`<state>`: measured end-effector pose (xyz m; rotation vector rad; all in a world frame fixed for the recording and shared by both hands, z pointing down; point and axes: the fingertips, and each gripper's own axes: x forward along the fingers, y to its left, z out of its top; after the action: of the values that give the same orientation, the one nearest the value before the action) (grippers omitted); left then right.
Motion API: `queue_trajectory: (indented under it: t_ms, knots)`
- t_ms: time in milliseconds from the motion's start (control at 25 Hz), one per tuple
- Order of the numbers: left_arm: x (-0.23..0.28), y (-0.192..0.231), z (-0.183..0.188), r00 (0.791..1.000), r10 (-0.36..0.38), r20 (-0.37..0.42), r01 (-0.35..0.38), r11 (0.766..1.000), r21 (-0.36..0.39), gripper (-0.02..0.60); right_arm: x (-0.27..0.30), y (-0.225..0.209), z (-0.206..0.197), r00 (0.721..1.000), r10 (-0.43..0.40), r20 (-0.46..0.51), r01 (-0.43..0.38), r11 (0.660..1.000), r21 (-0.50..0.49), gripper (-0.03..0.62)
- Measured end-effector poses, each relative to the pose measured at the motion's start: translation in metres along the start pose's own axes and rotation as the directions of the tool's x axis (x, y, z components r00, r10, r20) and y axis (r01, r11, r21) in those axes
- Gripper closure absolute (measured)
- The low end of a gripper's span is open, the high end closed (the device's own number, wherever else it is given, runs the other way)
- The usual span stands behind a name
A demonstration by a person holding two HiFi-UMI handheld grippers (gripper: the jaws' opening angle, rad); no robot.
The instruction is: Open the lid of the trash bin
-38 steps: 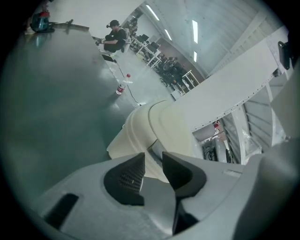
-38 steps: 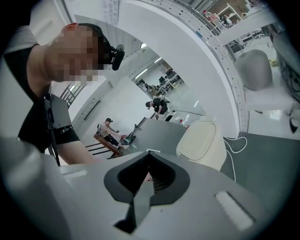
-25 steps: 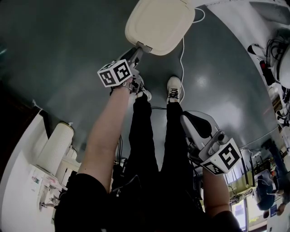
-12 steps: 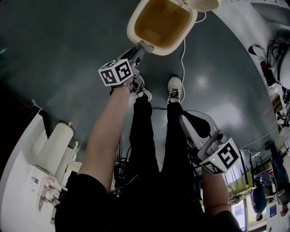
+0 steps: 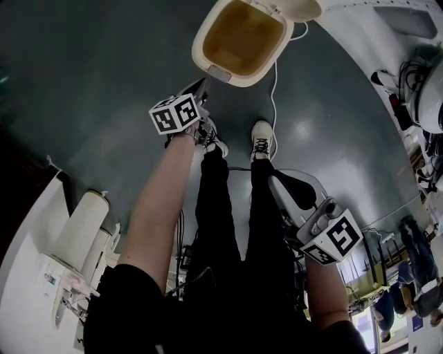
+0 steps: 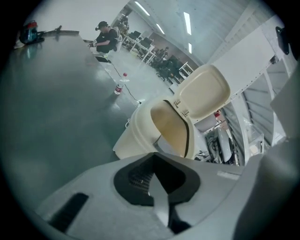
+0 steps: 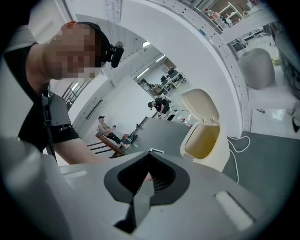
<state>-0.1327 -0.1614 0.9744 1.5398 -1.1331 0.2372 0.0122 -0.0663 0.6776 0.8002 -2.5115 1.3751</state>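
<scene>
At the foot of the trash bin (image 5: 196, 43), my left gripper (image 5: 202, 86) has its jaws pressed together with nothing between them. Its tip sits just beside the bin's near rim, and I cannot tell whether it touches. My left arm (image 5: 163, 200) reaches straight out ahead, with the gripper angled down toward the floor (image 5: 83, 83). The lid (image 5: 302, 7) stands raised on its hinge behind the open mouth, showing the yellowish inside. My right gripper (image 5: 275, 180) is likewise closed and empty, held low beside my right leg, well apart from the bin.
</scene>
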Motion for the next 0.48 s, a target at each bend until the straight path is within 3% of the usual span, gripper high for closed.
queue_trajectory:
  t_ms: [240,480]
  knots:
    - [-0.038,-0.03,0.002,0.999,-0.045,-0.023,0.046,0.997,0.057,0.58,-0.014,0.024,0.027,1.0,0.013,0.017,-0.012,0.998,-0.062,0.586]
    - [-0.113,-0.123,0.033,0.988,-0.157,-0.008,0.155,0.964,0.216,0.581,-0.041,0.073,0.073,0.997,0.032,0.064,-0.021,0.987,-0.162,0.586]
